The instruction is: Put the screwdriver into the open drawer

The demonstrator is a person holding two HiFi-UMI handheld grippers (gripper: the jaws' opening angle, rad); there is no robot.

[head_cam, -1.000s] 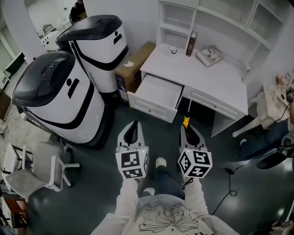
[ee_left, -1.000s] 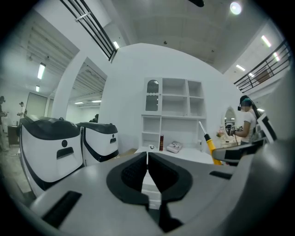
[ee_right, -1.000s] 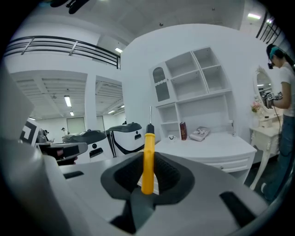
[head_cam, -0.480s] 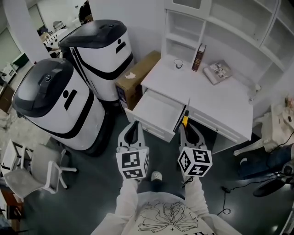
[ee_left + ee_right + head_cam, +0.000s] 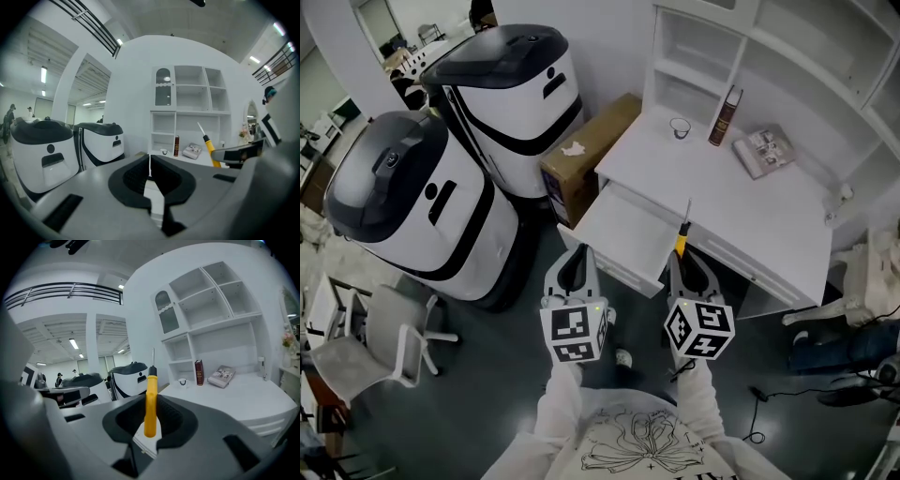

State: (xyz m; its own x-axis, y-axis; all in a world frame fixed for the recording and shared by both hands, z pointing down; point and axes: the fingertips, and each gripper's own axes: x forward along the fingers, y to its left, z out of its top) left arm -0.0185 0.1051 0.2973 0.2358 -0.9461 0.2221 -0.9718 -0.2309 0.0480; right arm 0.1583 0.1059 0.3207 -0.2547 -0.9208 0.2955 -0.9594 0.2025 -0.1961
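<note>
The drawer (image 5: pixel 623 232) stands pulled out of the desk (image 5: pixel 769 202) at its left end, and its white bottom shows. It lies at 12 o'clock from the left gripper (image 5: pixel 574 262) and at 11 o'clock from the right gripper (image 5: pixel 684 267).

The right gripper is clamped on the yellow handle of the screwdriver (image 5: pixel 150 399). The tool stands upright between the jaws, its thin shaft pointing to 12 o'clock. In the head view the shaft rises just beside the drawer's right front corner, outside the drawer. The left gripper's jaws are together, leaving only a thin slit between them.

On the desk top, at 12 o'clock from the drawer, sits a cup (image 5: pixel 679 127). A brown book (image 5: pixel 725 103) stands upright at its 2 o'clock, and a magazine (image 5: pixel 766 150) lies flat at the cup's 3 o'clock. White shelves (image 5: pixel 703 52) rise behind them.

A cardboard box (image 5: pixel 586 155) stands at 11 o'clock from the drawer, against the desk's left side. Two large white-and-black machines (image 5: pixel 412 206) stand at 9 to 10 o'clock, well apart from the drawer's front. A white chair (image 5: pixel 380 342) sits at 8 o'clock from the left gripper.
</note>
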